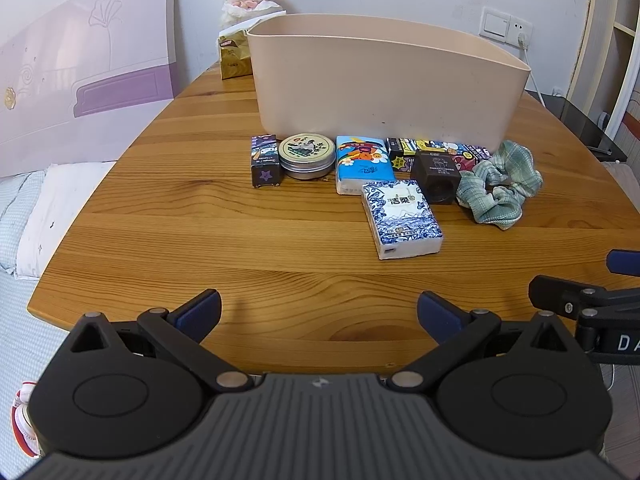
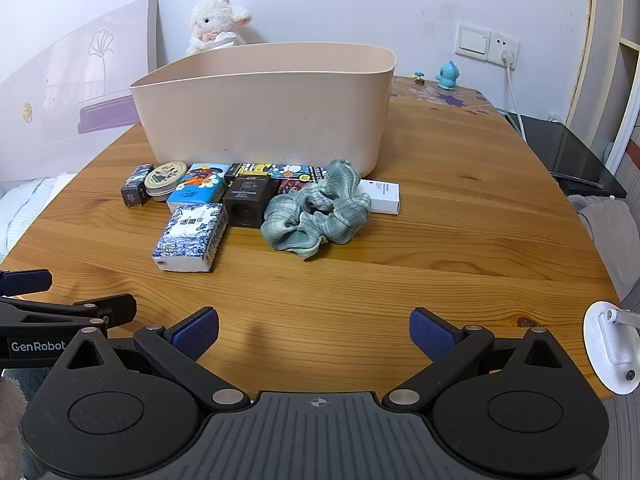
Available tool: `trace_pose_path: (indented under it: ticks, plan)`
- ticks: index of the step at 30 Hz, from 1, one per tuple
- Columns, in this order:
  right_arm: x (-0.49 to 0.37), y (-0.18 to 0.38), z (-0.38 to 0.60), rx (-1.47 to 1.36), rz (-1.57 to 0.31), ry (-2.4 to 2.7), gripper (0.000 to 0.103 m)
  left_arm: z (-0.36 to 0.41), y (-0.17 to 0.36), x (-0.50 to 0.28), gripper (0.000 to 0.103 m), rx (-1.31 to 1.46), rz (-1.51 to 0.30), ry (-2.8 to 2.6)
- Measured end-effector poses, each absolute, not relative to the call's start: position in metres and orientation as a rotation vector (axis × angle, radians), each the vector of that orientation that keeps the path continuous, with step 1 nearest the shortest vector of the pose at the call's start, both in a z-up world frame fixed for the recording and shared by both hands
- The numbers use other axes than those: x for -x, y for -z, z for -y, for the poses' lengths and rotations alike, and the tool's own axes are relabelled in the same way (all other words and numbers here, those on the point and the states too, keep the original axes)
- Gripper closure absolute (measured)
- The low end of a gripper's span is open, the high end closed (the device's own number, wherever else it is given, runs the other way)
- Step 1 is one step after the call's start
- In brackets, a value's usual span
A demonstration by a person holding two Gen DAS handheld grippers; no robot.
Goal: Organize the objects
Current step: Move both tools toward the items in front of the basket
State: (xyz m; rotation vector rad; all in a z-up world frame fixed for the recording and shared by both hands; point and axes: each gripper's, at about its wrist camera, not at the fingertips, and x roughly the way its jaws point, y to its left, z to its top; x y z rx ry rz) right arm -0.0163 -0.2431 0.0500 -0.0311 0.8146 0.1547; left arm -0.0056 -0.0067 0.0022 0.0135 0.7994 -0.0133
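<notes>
Bright, even daylight; sharp focus, strong fisheye bending at edges.

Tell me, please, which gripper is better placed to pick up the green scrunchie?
Right, probably. The green scrunchie lies almost straight ahead of the open right gripper, while it sits far right of the open left gripper, beyond the blue-and-white tissue pack.
</notes>
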Motion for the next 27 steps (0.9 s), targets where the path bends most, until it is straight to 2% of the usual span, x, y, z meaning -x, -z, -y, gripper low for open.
trace_pose_path:
  ticks: [27]
  plan:
    - [0.0132,-0.0463,0.2435,0.031,-0.821,-0.152,0.0,0.0093,0.0014,0.0049,0.0,-0.018,-0.805,0.014]
